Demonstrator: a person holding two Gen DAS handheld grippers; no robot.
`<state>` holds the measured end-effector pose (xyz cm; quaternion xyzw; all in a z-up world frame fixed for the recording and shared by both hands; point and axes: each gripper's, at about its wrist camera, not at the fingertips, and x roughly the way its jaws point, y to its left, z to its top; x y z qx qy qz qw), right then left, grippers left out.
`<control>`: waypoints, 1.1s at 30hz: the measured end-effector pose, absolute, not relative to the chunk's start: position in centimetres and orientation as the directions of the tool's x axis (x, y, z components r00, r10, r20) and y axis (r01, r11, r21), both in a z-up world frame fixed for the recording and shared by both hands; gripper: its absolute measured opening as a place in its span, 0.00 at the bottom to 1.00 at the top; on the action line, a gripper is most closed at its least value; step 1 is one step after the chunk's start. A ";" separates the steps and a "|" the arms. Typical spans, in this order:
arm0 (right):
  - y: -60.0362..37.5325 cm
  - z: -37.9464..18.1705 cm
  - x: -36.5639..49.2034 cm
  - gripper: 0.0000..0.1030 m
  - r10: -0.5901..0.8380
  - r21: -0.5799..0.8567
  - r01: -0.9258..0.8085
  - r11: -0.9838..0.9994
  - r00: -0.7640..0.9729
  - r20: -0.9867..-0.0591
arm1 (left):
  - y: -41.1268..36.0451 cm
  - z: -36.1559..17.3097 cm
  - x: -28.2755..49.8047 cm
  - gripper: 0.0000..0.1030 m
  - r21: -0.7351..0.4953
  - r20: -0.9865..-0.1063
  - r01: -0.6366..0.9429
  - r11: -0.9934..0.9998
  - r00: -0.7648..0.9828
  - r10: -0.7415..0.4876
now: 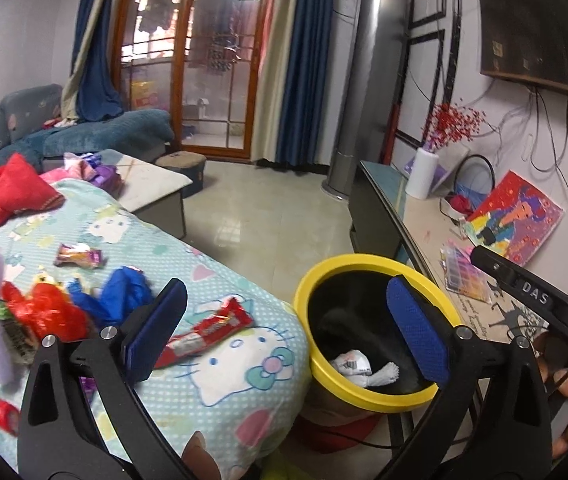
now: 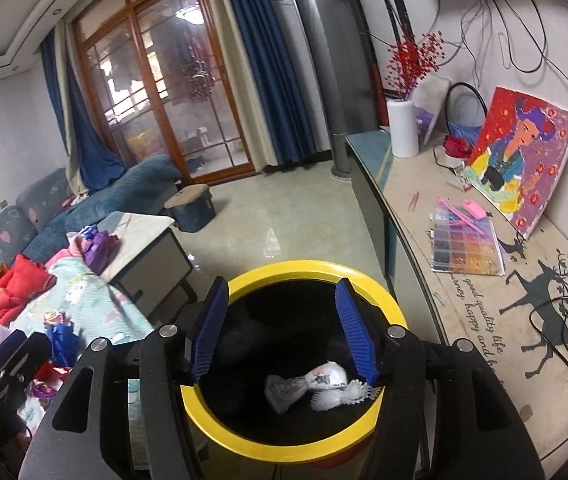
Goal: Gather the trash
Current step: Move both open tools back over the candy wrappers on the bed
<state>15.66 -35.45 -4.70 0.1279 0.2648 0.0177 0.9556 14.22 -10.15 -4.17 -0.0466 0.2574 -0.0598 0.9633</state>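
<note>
A yellow-rimmed bin [image 1: 324, 272] with a black liner stands beside the table and holds white crumpled wrappers [image 1: 354, 364]. My left gripper [image 1: 288, 328] is open and empty, between the table corner and the bin. A red snack wrapper [image 1: 208, 332] lies by its left finger. An orange-purple wrapper [image 1: 78, 256], blue plastic [image 1: 120, 290] and red plastic [image 1: 50, 312] lie further left on the Hello Kitty cloth [image 1: 220, 364]. My right gripper [image 2: 282, 328] is open and empty, right above the bin [image 2: 304, 270], with the white wrappers [image 2: 308, 386] below it.
A TV cabinet [image 2: 424, 220] to the right carries a white vase [image 2: 402, 128], a painting [image 2: 524, 156], a bead box [image 2: 466, 248] and cables. A sofa [image 1: 24, 128], red cloth [image 1: 0, 196] and low table [image 1: 152, 184] lie at the left. Tiled floor [image 1: 268, 208] stretches beyond.
</note>
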 end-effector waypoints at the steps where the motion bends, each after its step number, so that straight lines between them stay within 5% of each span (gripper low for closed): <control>1: -35.2 -4.5 15.5 0.53 0.110 0.254 0.023 0.967 0.862 -0.496 | -9.8 -3.9 14.0 0.89 -0.122 -0.485 0.079 0.989 0.865 -0.128; 33: -23.5 -0.8 11.6 0.61 0.412 0.187 -0.367 0.911 0.806 -0.426 | 0.7 -0.9 9.4 0.89 -0.137 -0.440 -0.212 0.968 0.888 0.132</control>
